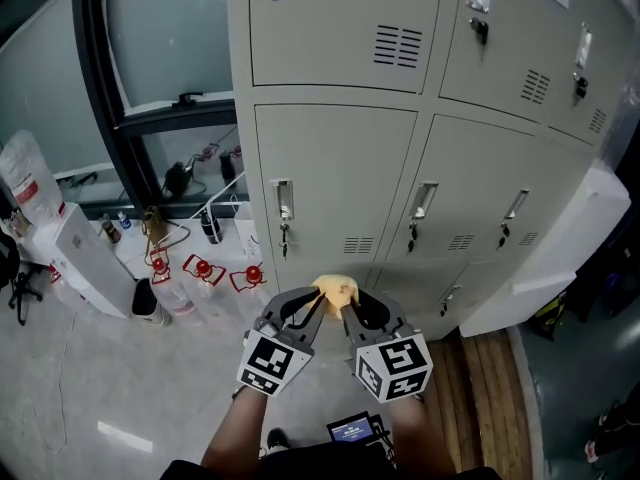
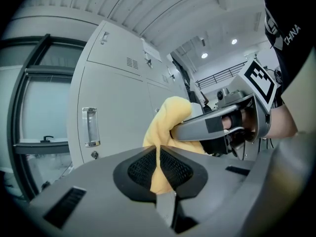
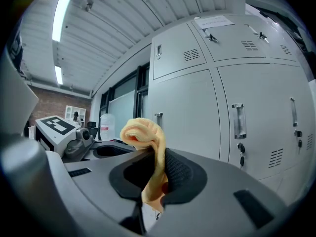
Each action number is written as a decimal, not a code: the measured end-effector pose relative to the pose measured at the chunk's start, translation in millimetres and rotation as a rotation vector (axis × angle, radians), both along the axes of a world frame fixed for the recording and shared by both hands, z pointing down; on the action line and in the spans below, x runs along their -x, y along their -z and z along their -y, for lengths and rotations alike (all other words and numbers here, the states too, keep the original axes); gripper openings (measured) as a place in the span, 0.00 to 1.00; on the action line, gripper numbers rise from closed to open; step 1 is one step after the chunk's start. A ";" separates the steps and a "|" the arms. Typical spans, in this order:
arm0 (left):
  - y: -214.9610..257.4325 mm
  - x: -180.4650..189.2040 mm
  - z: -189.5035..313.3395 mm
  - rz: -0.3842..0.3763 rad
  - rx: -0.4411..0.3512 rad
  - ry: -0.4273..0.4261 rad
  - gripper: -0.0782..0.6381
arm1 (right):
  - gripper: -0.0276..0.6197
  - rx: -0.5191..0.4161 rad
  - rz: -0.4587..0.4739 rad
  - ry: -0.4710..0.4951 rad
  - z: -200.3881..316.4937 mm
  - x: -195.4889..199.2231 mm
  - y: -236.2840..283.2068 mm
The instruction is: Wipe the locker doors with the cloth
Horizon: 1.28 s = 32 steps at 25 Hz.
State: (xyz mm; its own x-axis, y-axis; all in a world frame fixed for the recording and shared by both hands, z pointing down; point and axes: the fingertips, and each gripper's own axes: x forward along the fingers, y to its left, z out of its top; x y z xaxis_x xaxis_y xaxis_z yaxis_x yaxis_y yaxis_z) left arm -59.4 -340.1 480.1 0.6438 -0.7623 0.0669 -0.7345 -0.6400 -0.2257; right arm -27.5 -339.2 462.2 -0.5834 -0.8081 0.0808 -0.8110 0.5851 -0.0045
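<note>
Nearest in the head view, the left gripper [image 1: 320, 306] and the right gripper [image 1: 347, 308] meet tip to tip, and both pinch the same yellow cloth [image 1: 336, 288]. Each gripper's own view shows its jaws closed on a fold of that cloth, with the rest bunched up above the pads [image 2: 173, 168] in a loose, rounded wad.

The cloth looks soft, light and limp — it droops and folds wherever it is not pinched. It should flatten easily against a door. It could also slip out if held only by a thin edge, so a grip on a thick gathered fold, as now, seems the safest. One gripper alone would probably carry it well enough.

The wad hangs in the air in front of the locker doors [image 1: 335, 168], low on the bank, and no view shows it touching the metal. These doors are pale grey, each with a vent and an upright handle [image 1: 283, 200].

Every locker in sight is shut, so what is inside cannot be seen. Farther left, by the window, stands a clear jug [image 1: 24, 176] with a red label — whether it holds anything I cannot tell.
</note>
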 end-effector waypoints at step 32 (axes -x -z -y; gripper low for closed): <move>360.9 40.8 49.6 0.034 -0.280 0.137 0.16 | 0.15 -0.436 -0.075 0.077 45.1 52.9 358.0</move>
